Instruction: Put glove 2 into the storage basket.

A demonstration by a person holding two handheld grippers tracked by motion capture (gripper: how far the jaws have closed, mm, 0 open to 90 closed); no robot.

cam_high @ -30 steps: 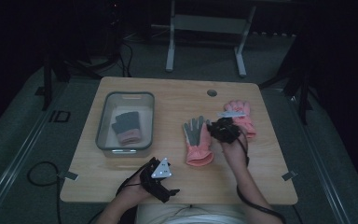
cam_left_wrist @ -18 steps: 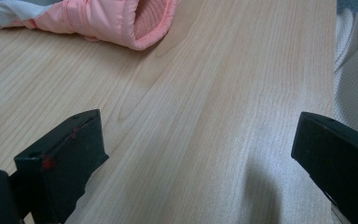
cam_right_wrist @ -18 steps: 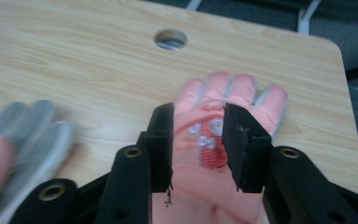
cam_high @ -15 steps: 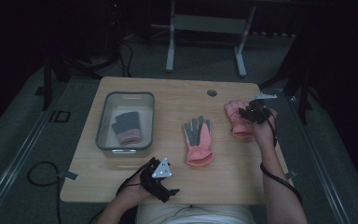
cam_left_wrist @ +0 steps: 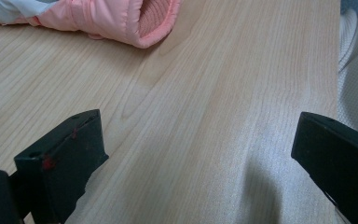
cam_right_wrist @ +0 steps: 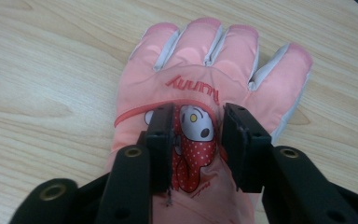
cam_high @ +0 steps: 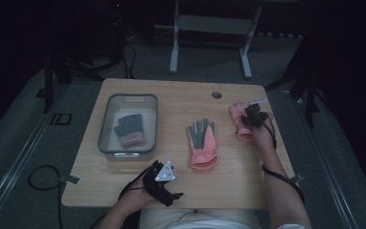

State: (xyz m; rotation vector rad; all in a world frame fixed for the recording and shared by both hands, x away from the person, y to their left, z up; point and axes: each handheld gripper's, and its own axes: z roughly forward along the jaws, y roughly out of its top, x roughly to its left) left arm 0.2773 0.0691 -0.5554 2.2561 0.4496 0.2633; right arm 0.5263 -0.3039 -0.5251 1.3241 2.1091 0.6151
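With my right gripper point(cam_right_wrist: 195, 140) pinching a fold in the back of the padded pink cartoon-print glove point(cam_right_wrist: 205, 93) at the wooden table's point(cam_high: 181, 100) right edge, and my left gripper point(cam_left_wrist: 200, 154) spread and idle, I'd hold that 1 fold firmly before lifting.

High cam overhead; tool cams close, table point(cam_high: 228, 100) shared.

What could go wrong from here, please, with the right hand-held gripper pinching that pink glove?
The right hand-held gripper pinches only a fold of fabric on the back of the pink glove, so the glove may slip free when lifted. The glove also lies near the table edge and could drop off.
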